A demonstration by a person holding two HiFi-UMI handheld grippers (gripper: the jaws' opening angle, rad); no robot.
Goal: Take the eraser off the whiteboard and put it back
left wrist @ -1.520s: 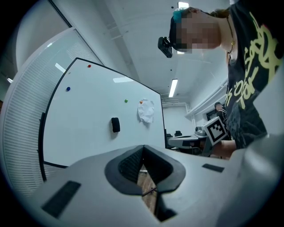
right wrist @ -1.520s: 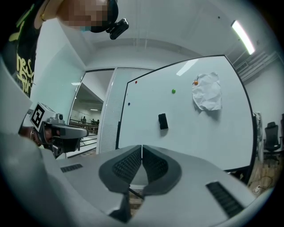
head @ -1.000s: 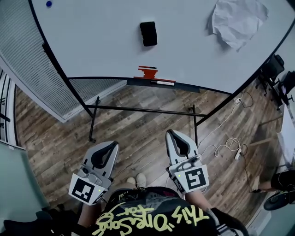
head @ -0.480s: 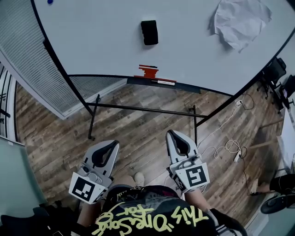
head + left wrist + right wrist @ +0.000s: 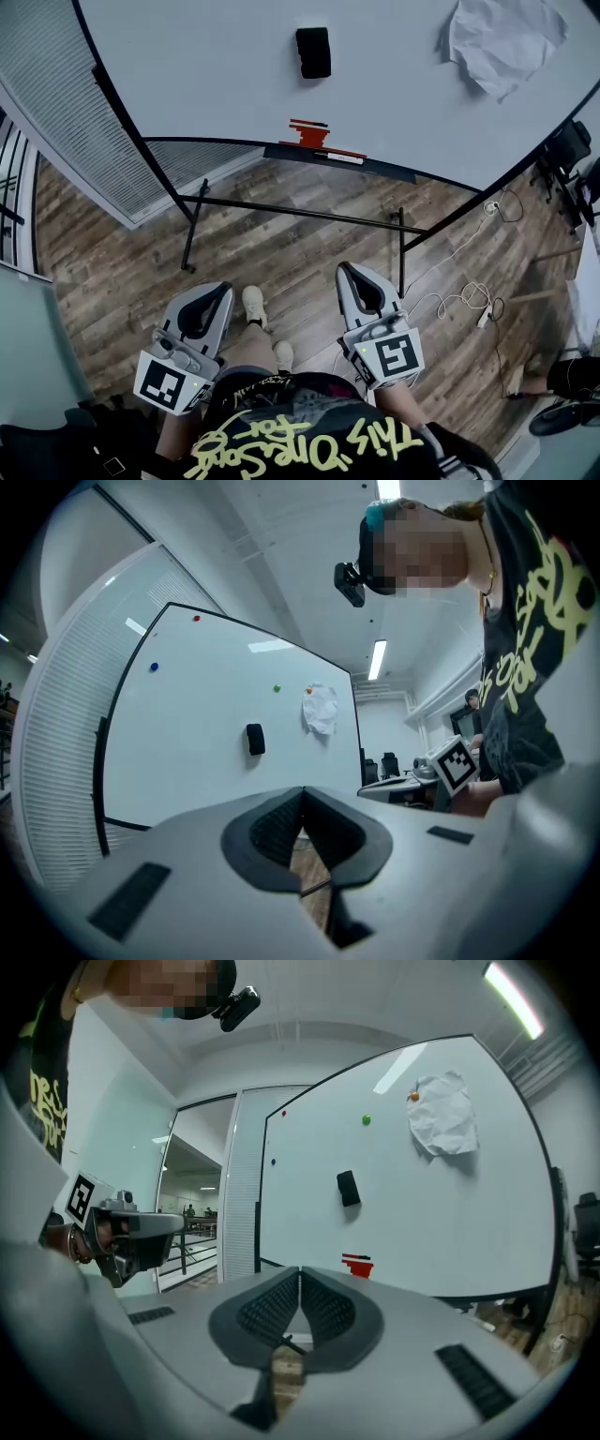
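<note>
I view whiteboard (image 5: pixel 216 75) on stand, front on. My left gripper (image 5: pixel 226 289) held low, well short of whiteboard's left half, jaws closed, nothing between them. Black eraser (image 5: pixel 313 52) sits on whiteboard face near middle, well apart from both grippers. Red object (image 5: pixel 309 137) on whiteboard's bottom ledge, below eraser. My right gripper (image 5: pixel 344 270) held low before whiteboard's middle, jaws closed, empty. Crumpled paper (image 5: pixel 506 42) on whiteboard's upper right.

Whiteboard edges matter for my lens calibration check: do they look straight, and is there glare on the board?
Head view: the whiteboard frame bows into a curve; no glare; the eraser is sharp. Left gripper view: bowed, dark rounded corners, pale glare streak. Right gripper view: bowed, one glare streak.
</note>
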